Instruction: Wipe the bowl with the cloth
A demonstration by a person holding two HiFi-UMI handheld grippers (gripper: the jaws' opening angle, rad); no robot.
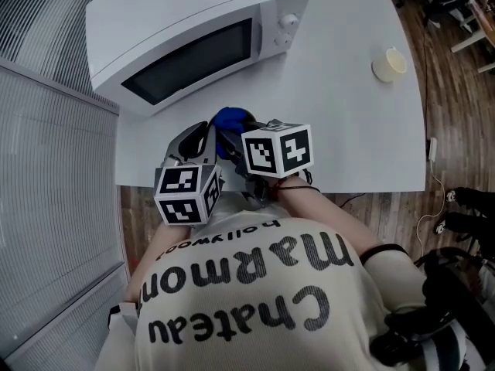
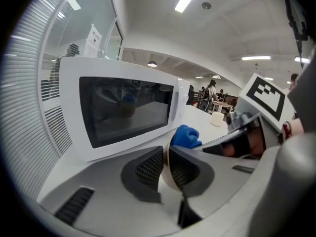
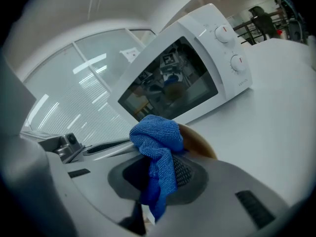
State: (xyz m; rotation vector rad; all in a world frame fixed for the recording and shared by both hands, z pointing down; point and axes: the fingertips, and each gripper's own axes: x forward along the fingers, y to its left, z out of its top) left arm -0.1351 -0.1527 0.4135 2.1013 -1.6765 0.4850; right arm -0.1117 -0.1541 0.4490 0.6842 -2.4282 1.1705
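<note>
My left gripper [image 2: 166,158] is shut on the rim of a cream bowl [image 2: 168,177], holding it edge-on between its dark pads just above the white table [image 1: 363,130]. The right gripper [image 3: 165,169] is shut on a bunched blue cloth [image 3: 157,137], which presses against the tan inside of the bowl [image 3: 199,142]. In the head view both marker cubes sit close together near the table's front edge, with the blue cloth [image 1: 230,119] showing just beyond them. The bowl itself is hidden there behind the grippers.
A white microwave [image 1: 193,29] with its door closed stands on the table right behind the grippers. A small cream cup [image 1: 389,64] sits at the far right of the table. A ribbed wall panel runs along the left.
</note>
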